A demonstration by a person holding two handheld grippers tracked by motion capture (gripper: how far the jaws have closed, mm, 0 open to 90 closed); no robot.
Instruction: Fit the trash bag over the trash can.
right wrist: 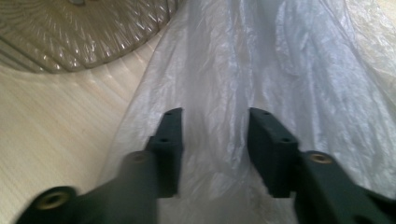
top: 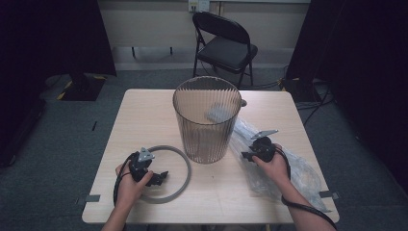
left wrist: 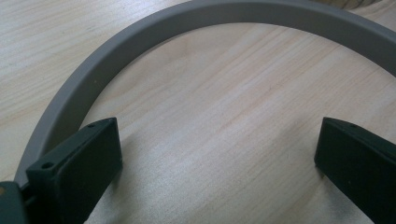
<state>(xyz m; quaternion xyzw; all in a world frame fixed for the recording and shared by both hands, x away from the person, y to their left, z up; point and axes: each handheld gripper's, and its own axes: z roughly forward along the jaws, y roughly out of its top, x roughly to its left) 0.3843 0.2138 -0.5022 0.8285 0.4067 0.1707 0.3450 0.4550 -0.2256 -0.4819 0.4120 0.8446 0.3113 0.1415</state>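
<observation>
A ribbed, see-through bin (top: 207,119) stands upright near the middle of a pale wooden table (top: 144,108). To its left a grey ring (top: 184,166) lies flat on the tabletop, and to its right a clear plastic bag (top: 298,168) lies crumpled, reaching from just beside the bin toward the table's near right corner. The left gripper (top: 161,178) rests low over the ring's near side; in the left gripper view its jaws stand wide apart, one close beside the inner edge of the ring (left wrist: 140,42) and the other well inside the hoop, with bare wood between them and nothing pinched. The right gripper (top: 246,156) sits over the bag, pointing toward the bin's foot. In the right gripper view its jaws are partly drawn in, with a fold of bag (right wrist: 219,93) lying in the gap between them; whether the pads press on the film cannot be told. A black folding chair (top: 225,44) stands beyond the table.
</observation>
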